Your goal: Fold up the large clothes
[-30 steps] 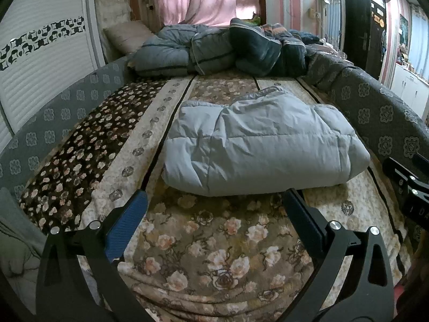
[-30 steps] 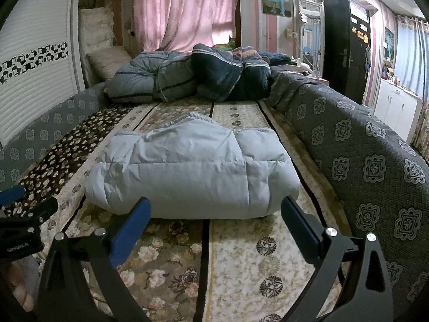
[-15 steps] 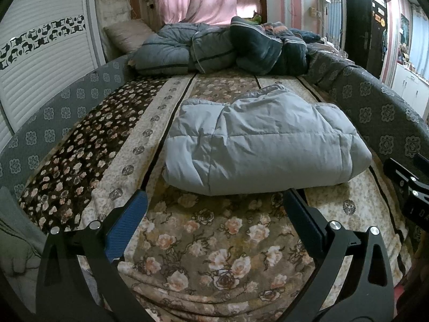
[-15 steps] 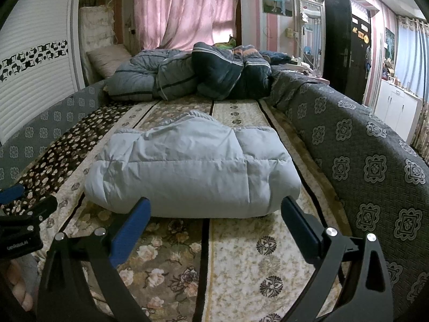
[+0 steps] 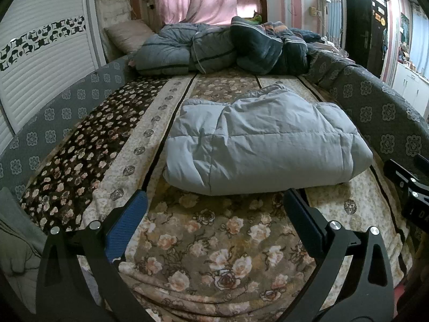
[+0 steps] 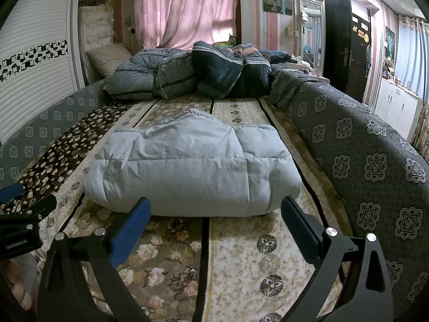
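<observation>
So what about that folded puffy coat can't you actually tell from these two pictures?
- Light grey puffy coat: sleeves and zipper are folded out of sight in both views.
- Its underside: pressed against the bedspread.
- Its far edge: hidden behind its own bulk in the right wrist view.

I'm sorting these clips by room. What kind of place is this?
Most likely a home bedroom: a bed under a floral blanket, heaped quilts and a pillow at its far end, pink curtains behind.

Folded grey down jacket [image 5: 264,141], floral bedspread [image 5: 203,230], left tongs [image 5: 214,201] spread
</observation>
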Tool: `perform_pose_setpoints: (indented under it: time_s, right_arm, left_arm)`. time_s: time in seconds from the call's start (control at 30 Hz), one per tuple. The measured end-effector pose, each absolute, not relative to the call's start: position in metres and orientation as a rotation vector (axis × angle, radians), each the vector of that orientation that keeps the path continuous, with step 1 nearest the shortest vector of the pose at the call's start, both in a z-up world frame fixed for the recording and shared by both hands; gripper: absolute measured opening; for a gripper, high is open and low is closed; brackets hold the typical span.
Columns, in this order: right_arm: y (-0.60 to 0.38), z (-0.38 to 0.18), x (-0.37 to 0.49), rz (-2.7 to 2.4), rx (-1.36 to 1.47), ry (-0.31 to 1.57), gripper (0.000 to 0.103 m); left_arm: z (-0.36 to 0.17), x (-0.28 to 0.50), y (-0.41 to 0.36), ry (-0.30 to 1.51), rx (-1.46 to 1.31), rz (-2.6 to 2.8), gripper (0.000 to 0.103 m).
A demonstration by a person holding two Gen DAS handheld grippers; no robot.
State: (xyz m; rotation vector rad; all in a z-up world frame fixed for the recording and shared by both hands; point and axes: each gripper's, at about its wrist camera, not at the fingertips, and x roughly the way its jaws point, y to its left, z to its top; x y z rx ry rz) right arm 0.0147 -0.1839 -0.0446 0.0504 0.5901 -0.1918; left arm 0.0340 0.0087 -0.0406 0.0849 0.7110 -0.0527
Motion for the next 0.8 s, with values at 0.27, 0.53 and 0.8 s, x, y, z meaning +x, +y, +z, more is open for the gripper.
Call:
perform_pose_setpoints:
  time_s: [0.27,0.53,0.8]
  right_arm:
    - [-0.1837,-0.0445,0.0149,-0.192,0.050,0.591,0.098]
    - [-0.1838,-0.0439,0.0147,-0.193,0.049,0.591,0.098]
    - [-0.1854,-0.0438,0.0154,-0.190,0.048,0.592,0.098]
  left_arm:
    - [-0.0409,0.0339,0.0089,0.710,0.087,-0.052,0.100]
    - [-0.0401,0.0351,0.0097,0.707,0.088,-0.049,0.100]
    - [-0.0394,0.0357,0.0103,0.706,0.088,-0.043,0.100]
